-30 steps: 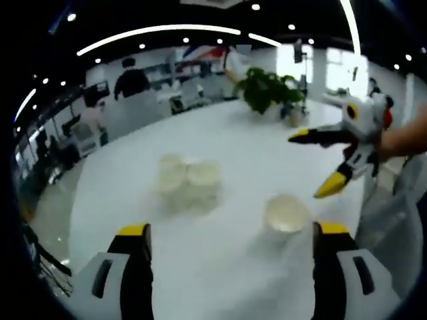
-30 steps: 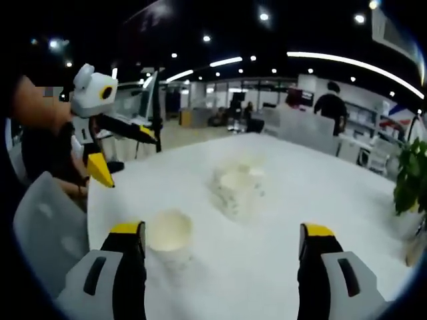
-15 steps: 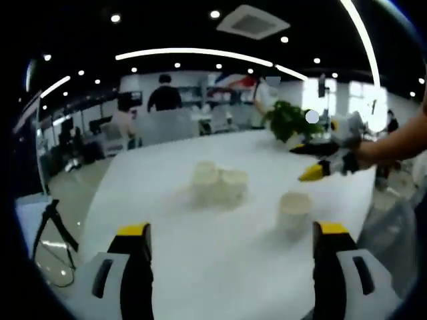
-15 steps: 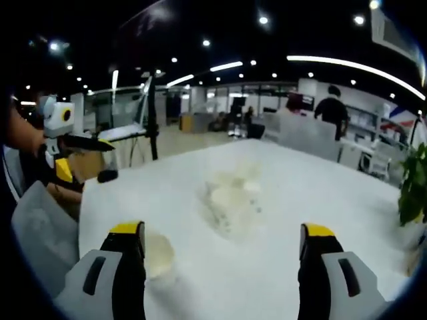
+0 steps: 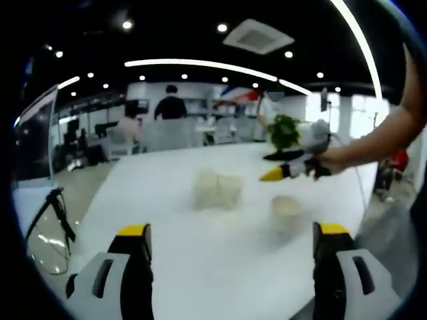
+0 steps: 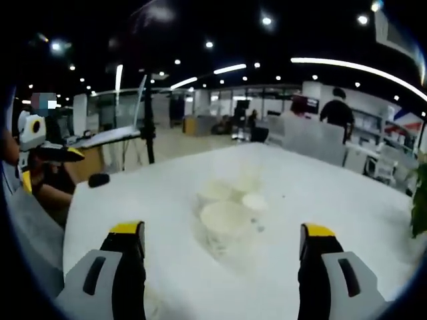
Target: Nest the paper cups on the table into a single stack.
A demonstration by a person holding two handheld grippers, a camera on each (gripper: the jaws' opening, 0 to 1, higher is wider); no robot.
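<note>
On the white surface (image 5: pixel 167 200) in an open office, paired cups (image 5: pixel 217 188) sit mid-surface and a lone cup (image 5: pixel 286 209) nearer its right edge, unstacked, both tools open and empty: left (image 5: pixel 230 233), right (image 6: pixel 220 233).

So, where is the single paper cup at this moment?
In the left gripper view, the single paper cup stands on the white table, right of the cup cluster, below the right gripper.

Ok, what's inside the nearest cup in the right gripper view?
The nearest cup is open at the top and its inside looks pale and empty, though the picture is blurred. More cups stand close behind it on the white table.
</note>
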